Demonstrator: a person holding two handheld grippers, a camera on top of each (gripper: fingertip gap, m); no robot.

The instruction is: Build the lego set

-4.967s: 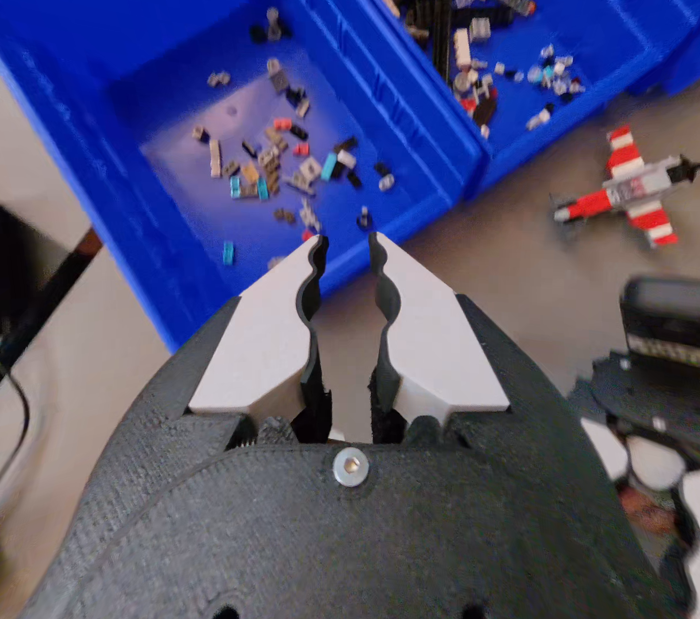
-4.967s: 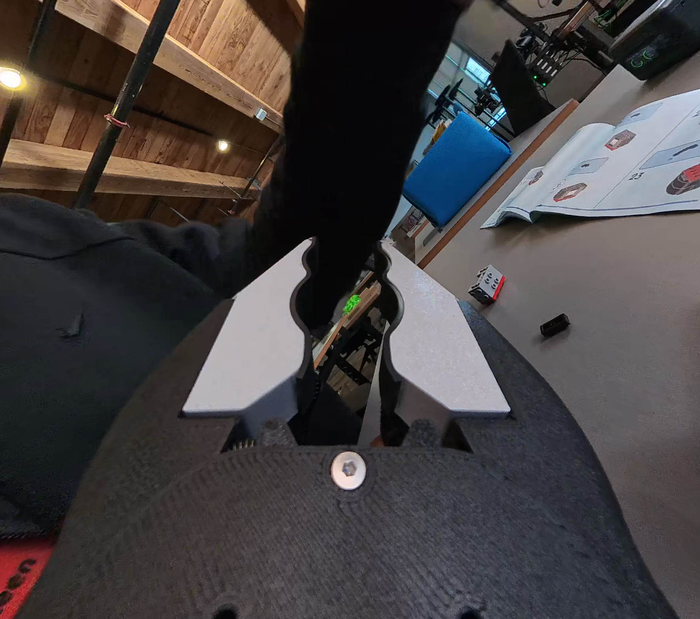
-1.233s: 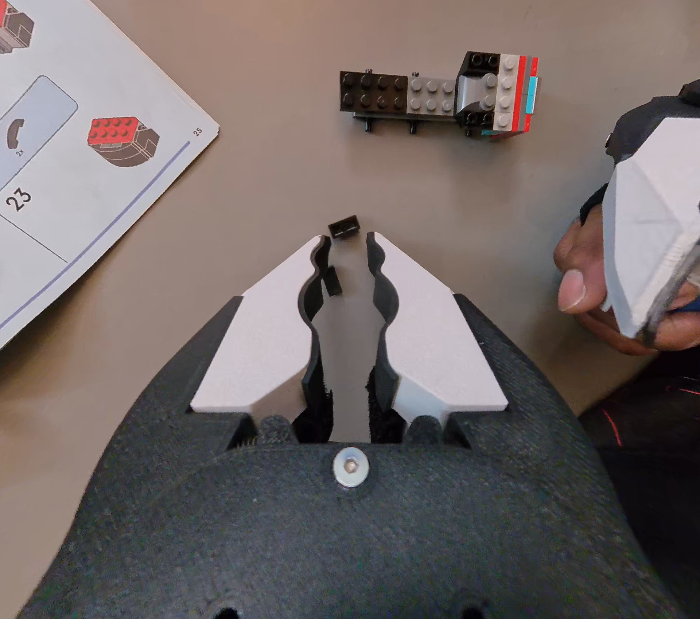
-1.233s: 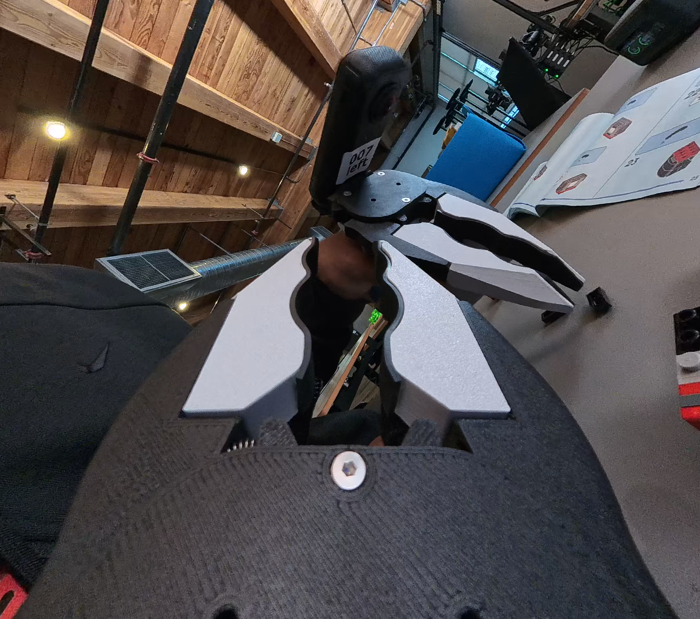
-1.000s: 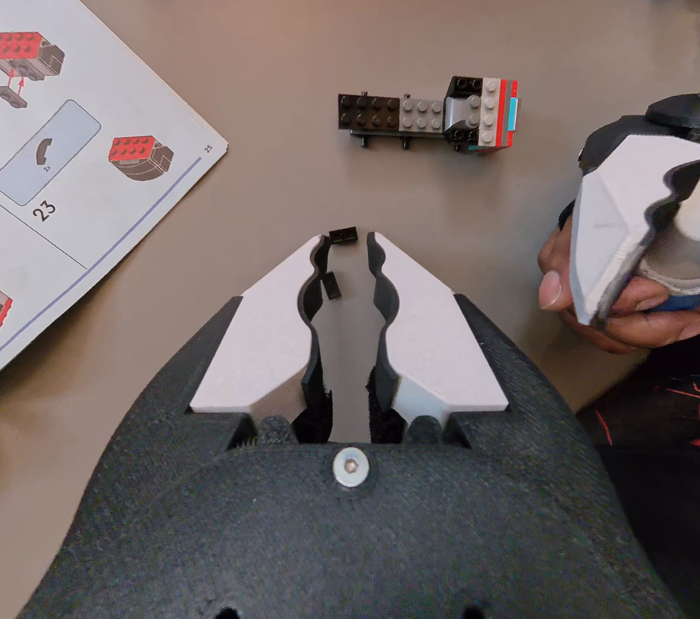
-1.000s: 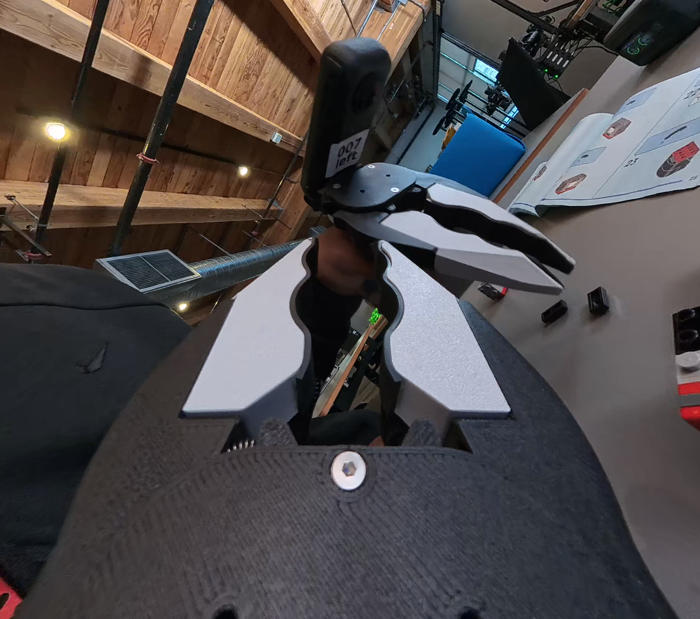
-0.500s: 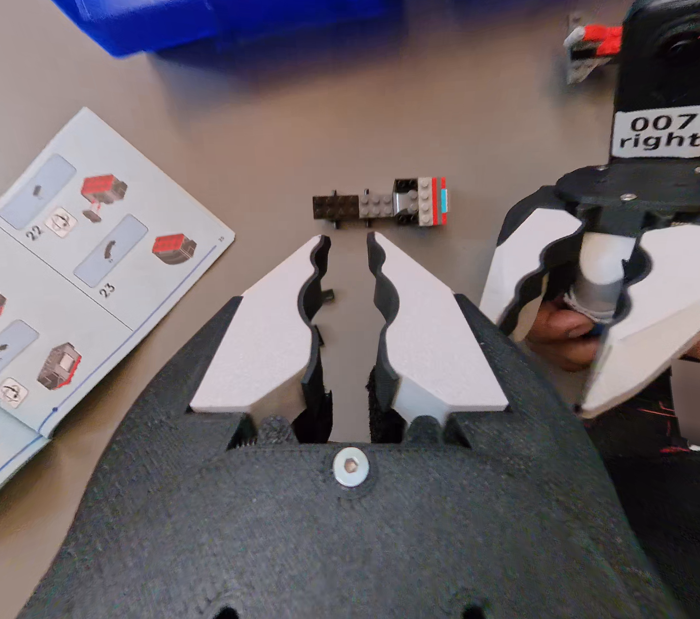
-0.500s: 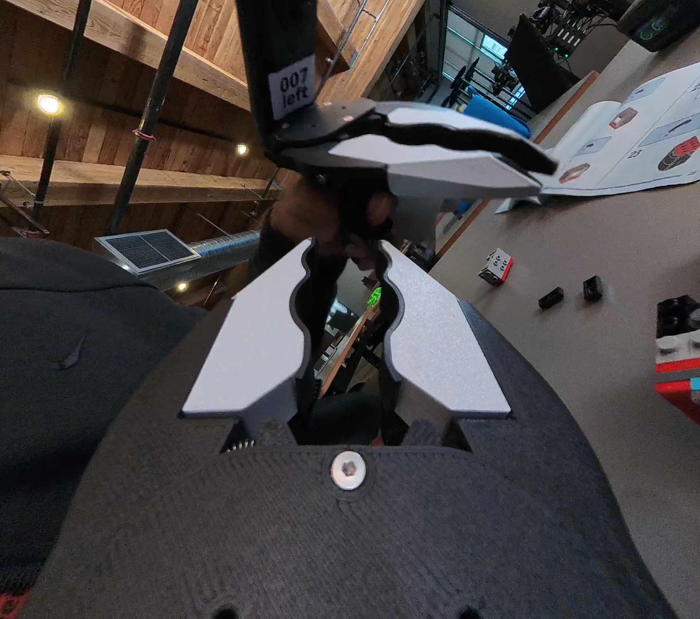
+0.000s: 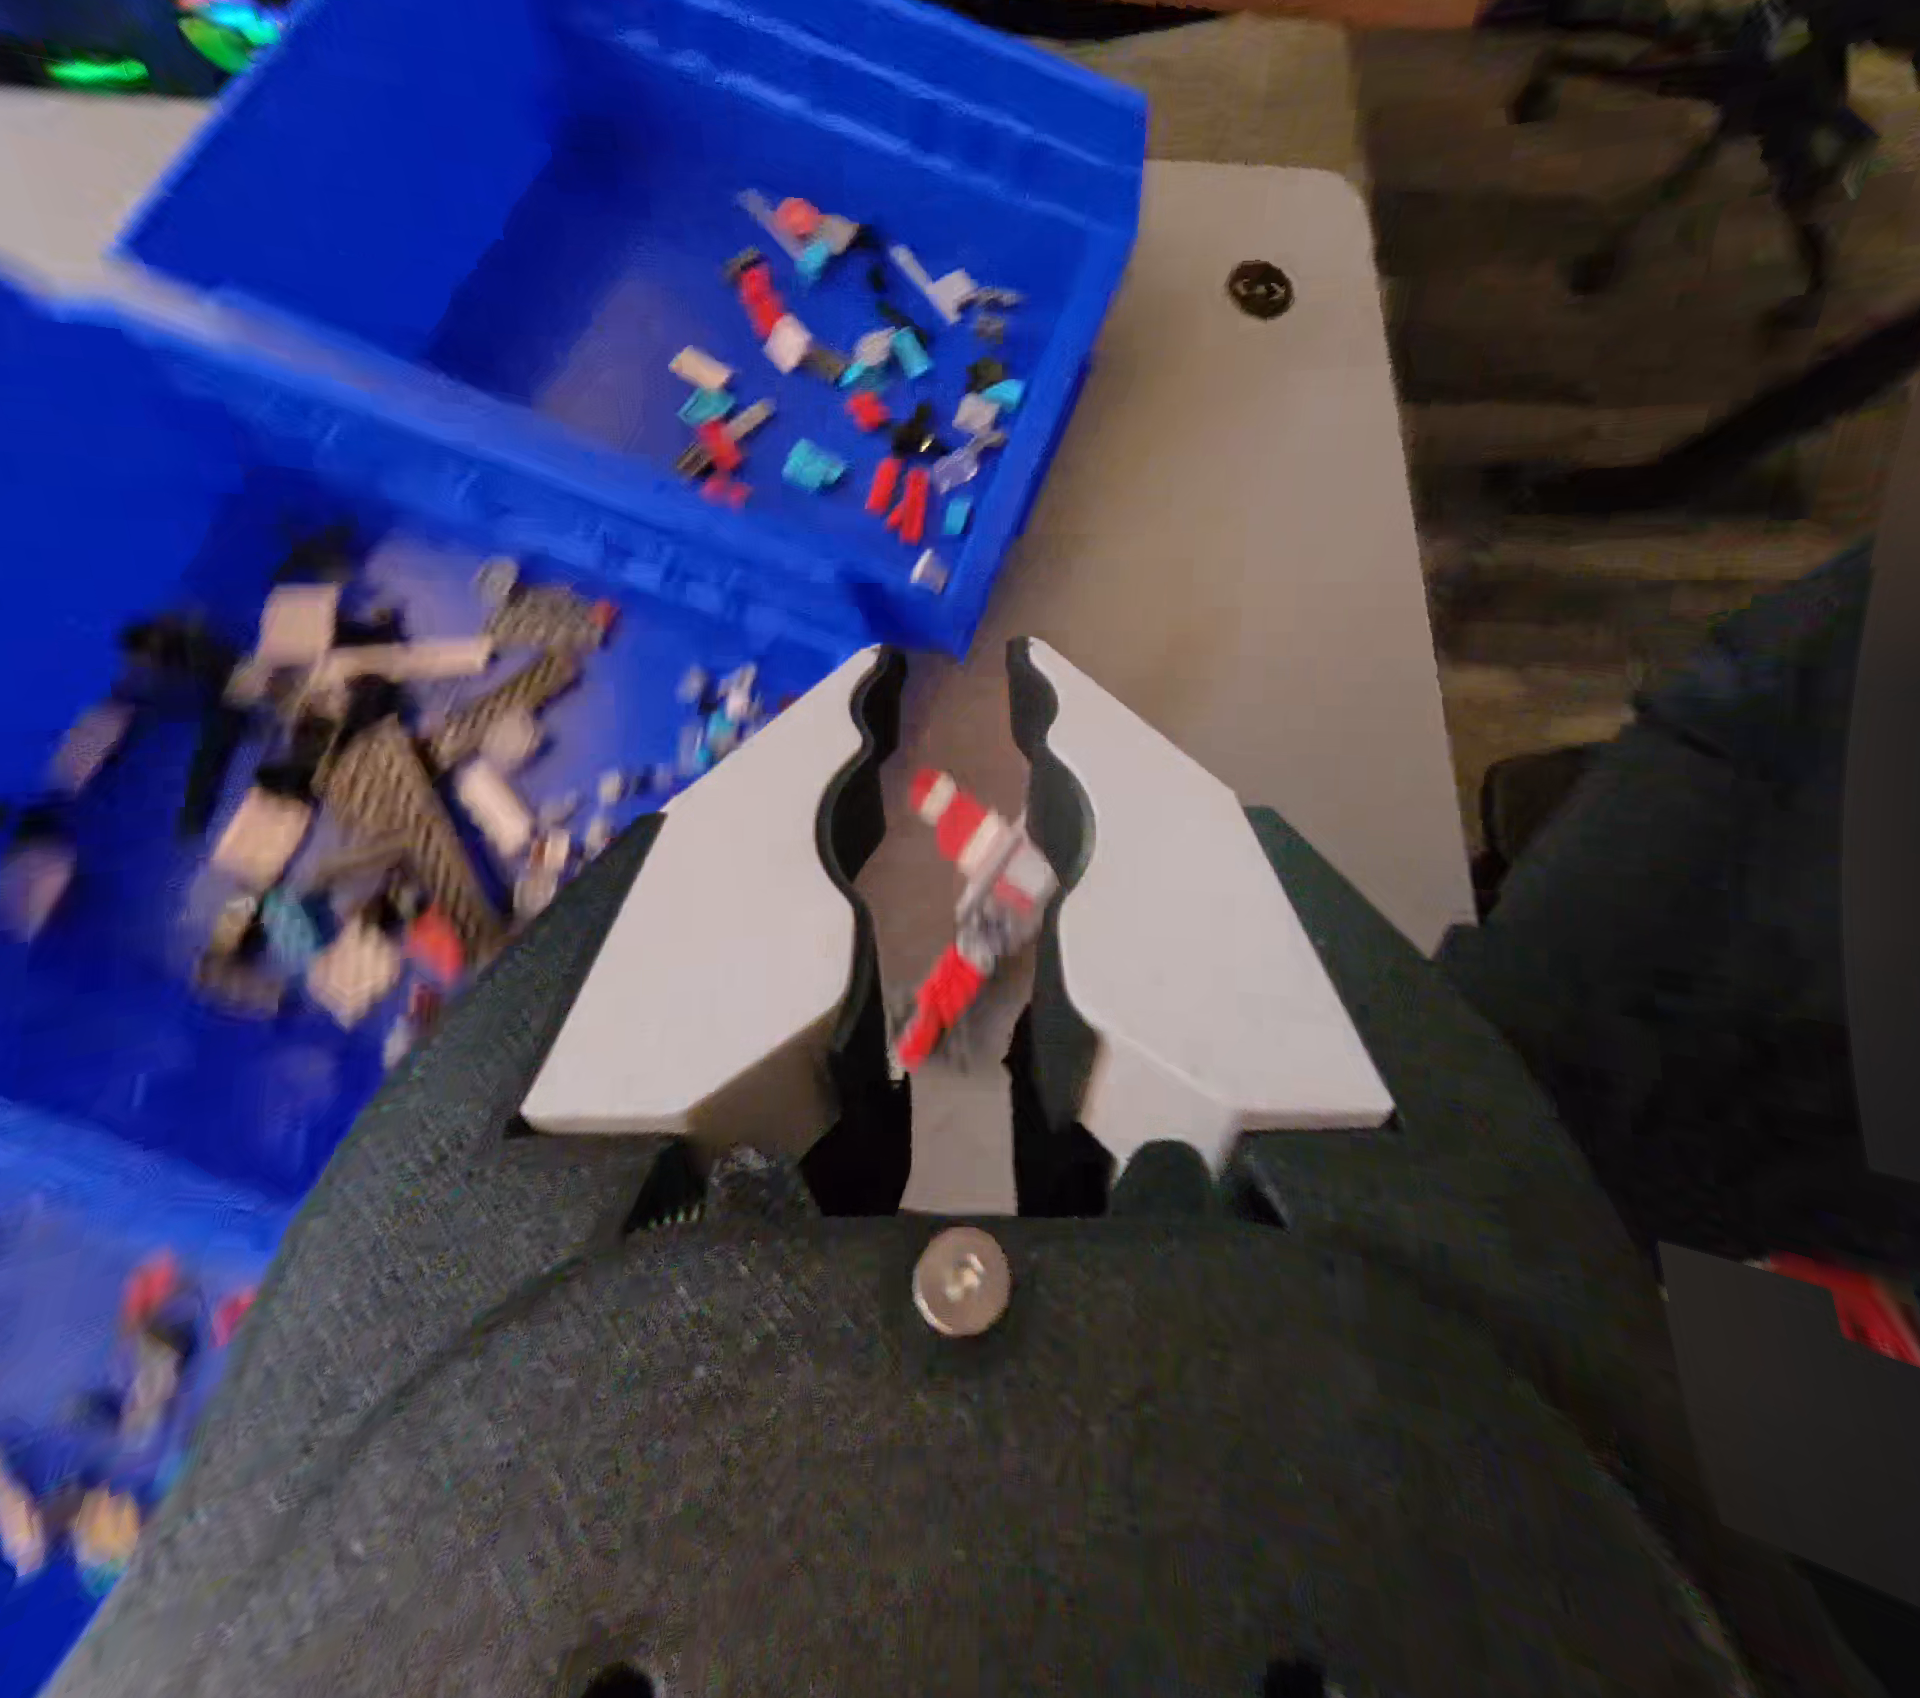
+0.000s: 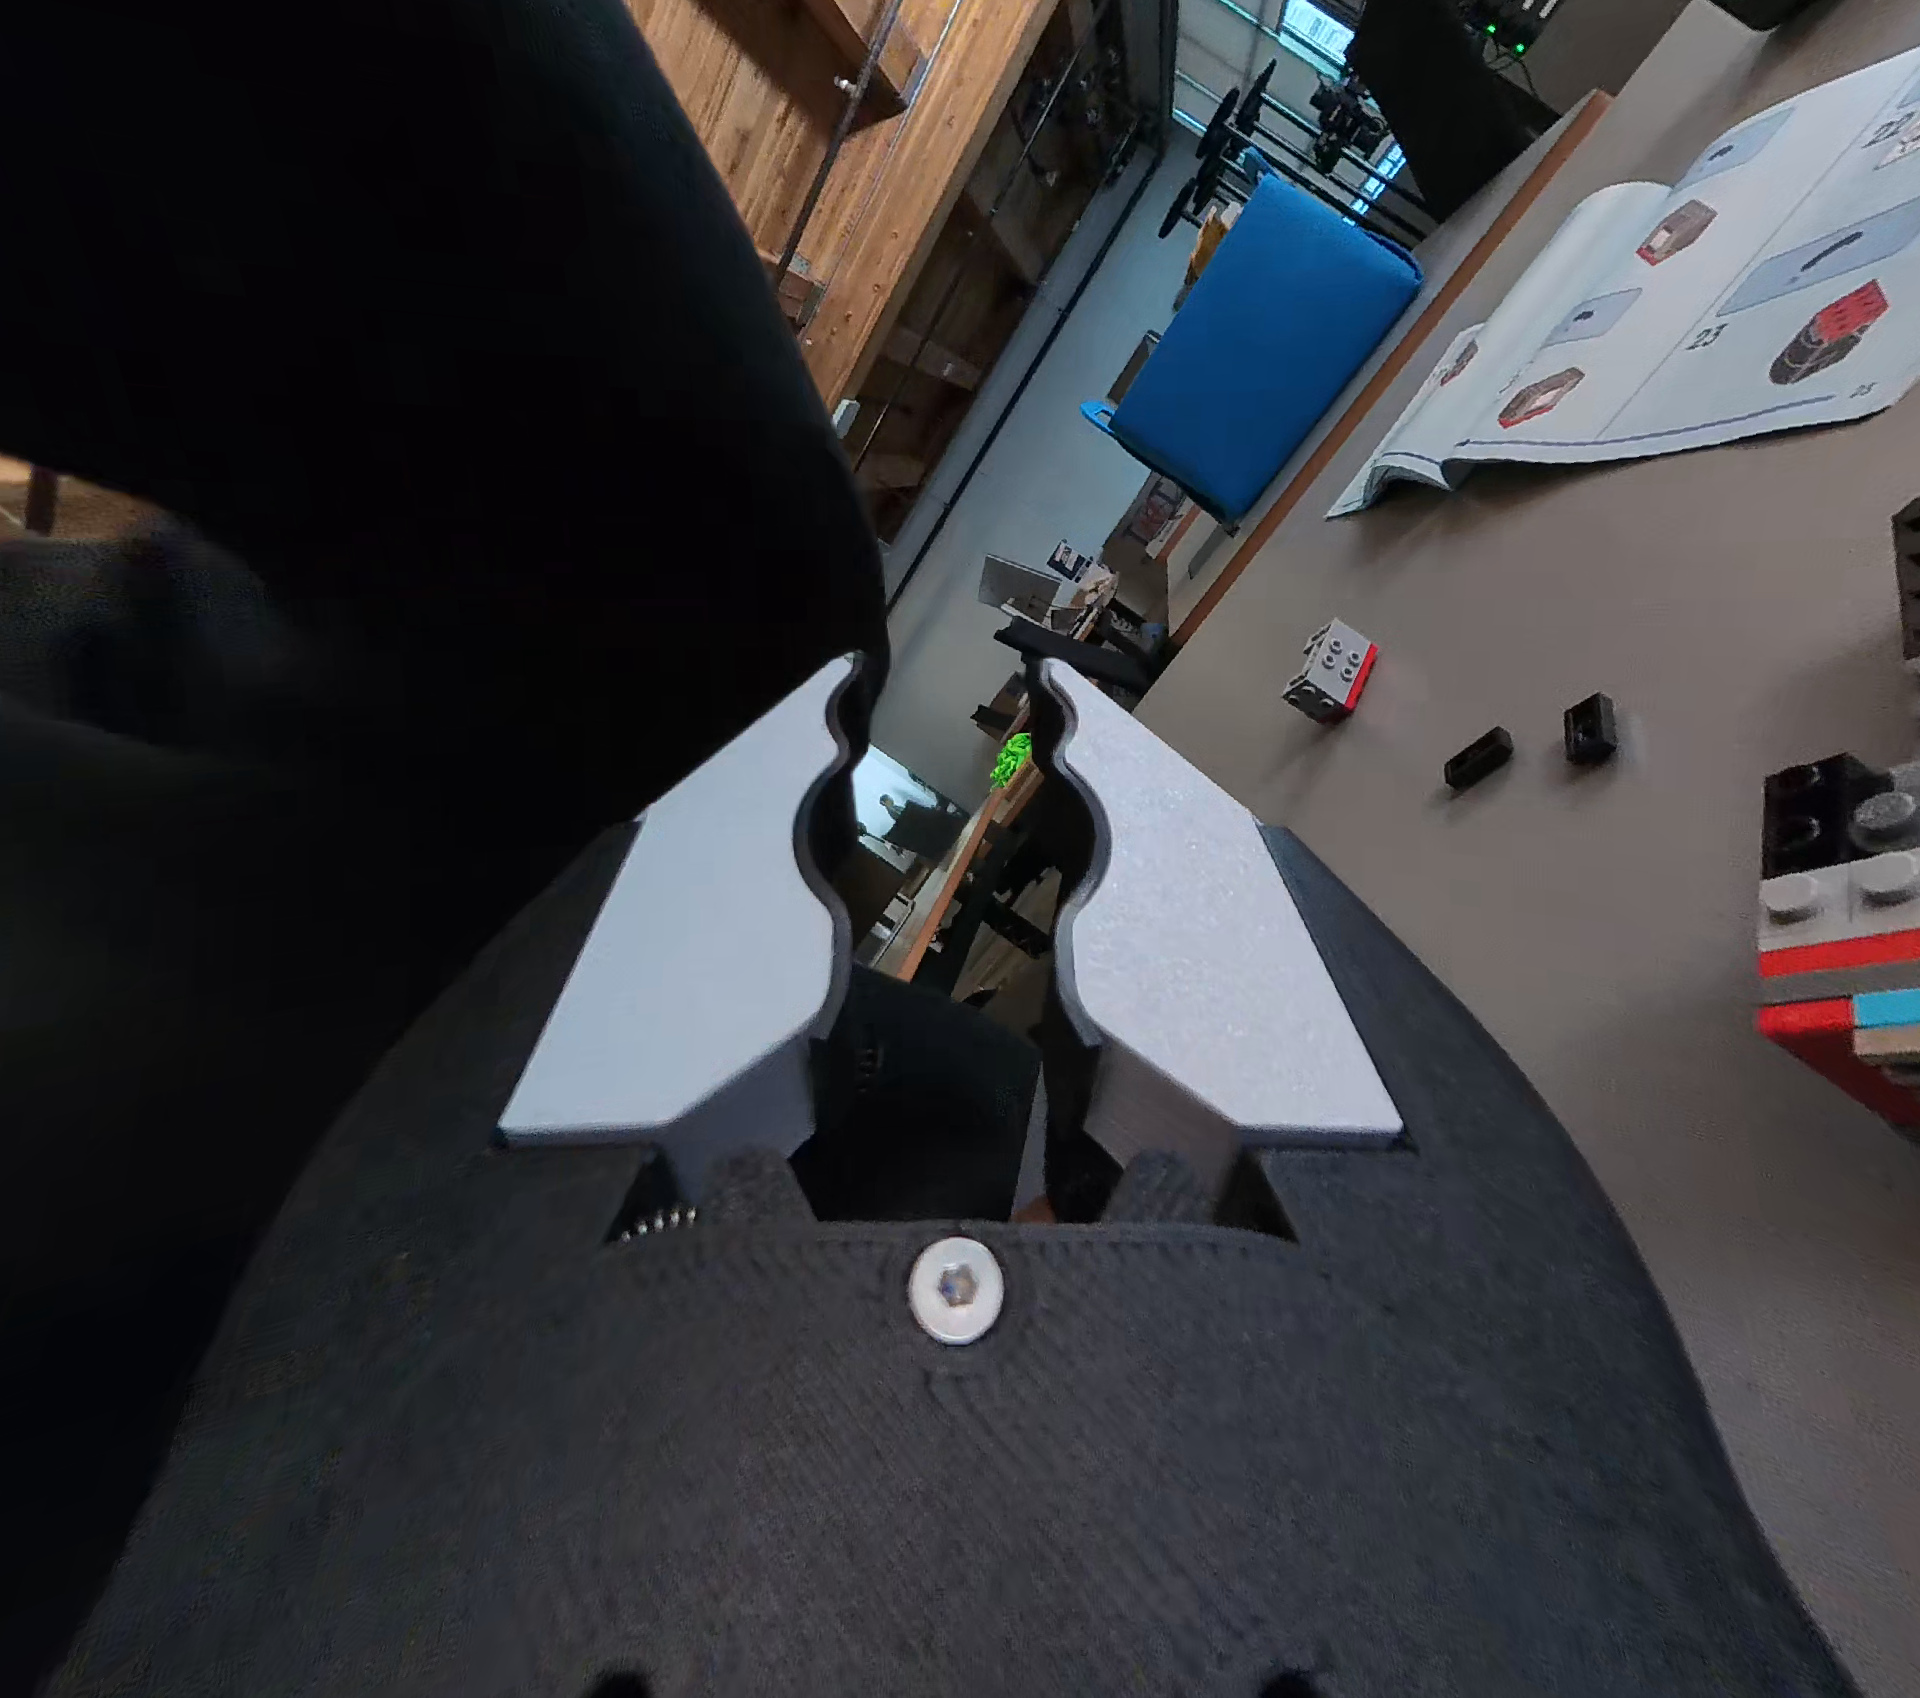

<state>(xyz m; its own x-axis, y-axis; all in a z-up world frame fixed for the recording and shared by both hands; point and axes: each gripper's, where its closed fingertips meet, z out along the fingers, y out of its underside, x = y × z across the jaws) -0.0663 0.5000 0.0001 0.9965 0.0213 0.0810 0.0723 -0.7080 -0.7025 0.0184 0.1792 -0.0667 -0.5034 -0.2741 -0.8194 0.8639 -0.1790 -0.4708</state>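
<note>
My left gripper [image 9: 956, 661] is open and empty, held high above the table. Between its fingers, far below, a red, white and grey lego plane [image 9: 977, 879] lies on the table. It points at a blue bin [image 9: 623, 90] of small coloured pieces, with a second blue bin [image 9: 104, 422] of larger black, grey and tan pieces to its left. My right gripper [image 10: 945, 682] is open and empty, low beside the table. In its view a partial black, grey, red and teal build [image 10: 1849, 942] stands at the right edge, with two small black pieces [image 10: 1477, 757] and a grey-and-red block [image 10: 1332, 684] beyond it.
The open instruction booklet [image 10: 1714, 339] lies at the far right of the table. A black sleeve [image 10: 416, 298] fills the left of the right wrist view. The table's right edge [image 9: 1403, 609] drops to the floor near the bins. The left wrist view is blurred. My right fingertips sit around 30 centimeters from my left ones.
My left gripper has risen from the black pieces and the build and swung to the blue bins. It has left the right wrist view, where a black sleeve now shows. The right gripper has barely moved.
</note>
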